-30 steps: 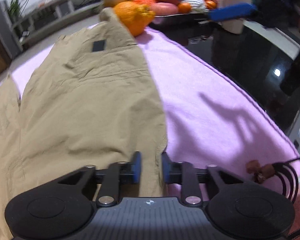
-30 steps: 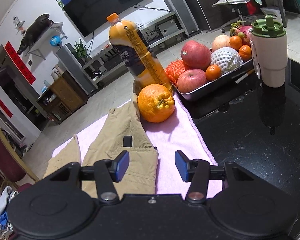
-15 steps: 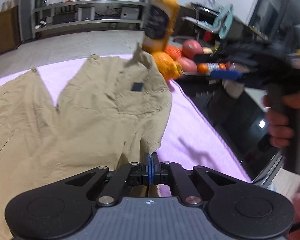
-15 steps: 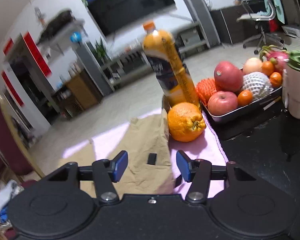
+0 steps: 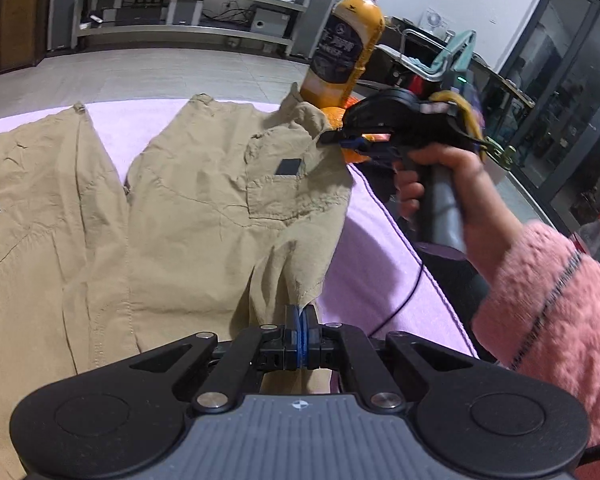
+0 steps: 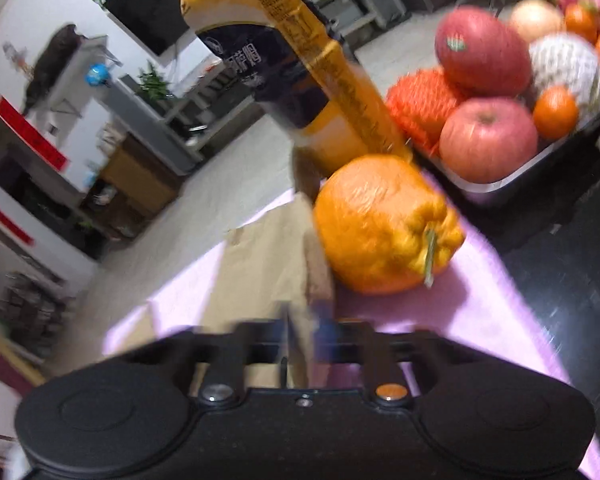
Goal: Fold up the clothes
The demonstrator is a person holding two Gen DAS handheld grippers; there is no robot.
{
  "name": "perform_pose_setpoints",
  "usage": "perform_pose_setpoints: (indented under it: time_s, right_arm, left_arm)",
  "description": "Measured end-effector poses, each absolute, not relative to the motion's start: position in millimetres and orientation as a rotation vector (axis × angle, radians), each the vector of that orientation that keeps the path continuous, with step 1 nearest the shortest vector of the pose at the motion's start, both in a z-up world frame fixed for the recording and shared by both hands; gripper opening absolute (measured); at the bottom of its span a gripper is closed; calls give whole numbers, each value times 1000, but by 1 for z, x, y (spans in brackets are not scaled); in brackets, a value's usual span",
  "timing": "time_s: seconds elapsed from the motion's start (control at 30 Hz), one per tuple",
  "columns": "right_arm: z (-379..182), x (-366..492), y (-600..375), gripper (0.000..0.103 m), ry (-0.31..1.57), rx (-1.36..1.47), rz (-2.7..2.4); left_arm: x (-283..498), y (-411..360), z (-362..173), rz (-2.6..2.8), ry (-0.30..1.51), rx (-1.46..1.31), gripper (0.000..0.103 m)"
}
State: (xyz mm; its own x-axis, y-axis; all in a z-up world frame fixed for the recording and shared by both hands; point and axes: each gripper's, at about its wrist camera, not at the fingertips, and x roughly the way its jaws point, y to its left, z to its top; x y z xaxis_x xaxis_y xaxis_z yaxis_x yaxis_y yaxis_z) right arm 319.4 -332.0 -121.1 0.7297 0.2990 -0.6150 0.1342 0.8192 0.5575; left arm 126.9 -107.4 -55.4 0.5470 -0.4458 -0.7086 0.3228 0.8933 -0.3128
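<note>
Only the left view shows the whole khaki garment (image 5: 204, 216) spread over the pink cloth (image 5: 372, 248) and the person's hand (image 5: 436, 176). Only the right view shows the fruit tray (image 6: 500, 188), upper right. Left claw (image 5: 300, 326) pinches the garment's lower edge. Right claw (image 6: 306, 332), blurred, has just been closing and clamps its upper corner beside the orange (image 6: 380, 224).

The right wrist view was smeared with motion: the right hand-held gripper (image 6: 304, 344) showed only as dark streaks, so its grip on the khaki garment (image 6: 260, 264) could not be read there. The juice bottle (image 6: 292, 64) lost its cap to the top edge. From the left, the orange (image 5: 336, 114) sat mostly hidden behind cloth and gripper.
</note>
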Motion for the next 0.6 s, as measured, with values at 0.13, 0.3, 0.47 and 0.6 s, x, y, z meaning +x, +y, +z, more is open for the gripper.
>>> perform_pose_setpoints:
  time_s: [0.13, 0.3, 0.47, 0.6]
  right_arm:
    - [-107, 313, -315, 2, 711, 497, 53]
    - [-69, 305, -282, 2, 653, 412, 51]
    - [-9, 308, -207, 2, 598, 217, 50]
    - [33, 318, -120, 2, 547, 60, 78]
  left_arm:
    - [129, -104, -66, -502, 891, -182, 2]
    - [128, -83, -65, -559, 858, -255, 2]
    - [118, -17, -50, -538, 796, -415, 2]
    - [98, 42, -34, -490, 727, -504, 2]
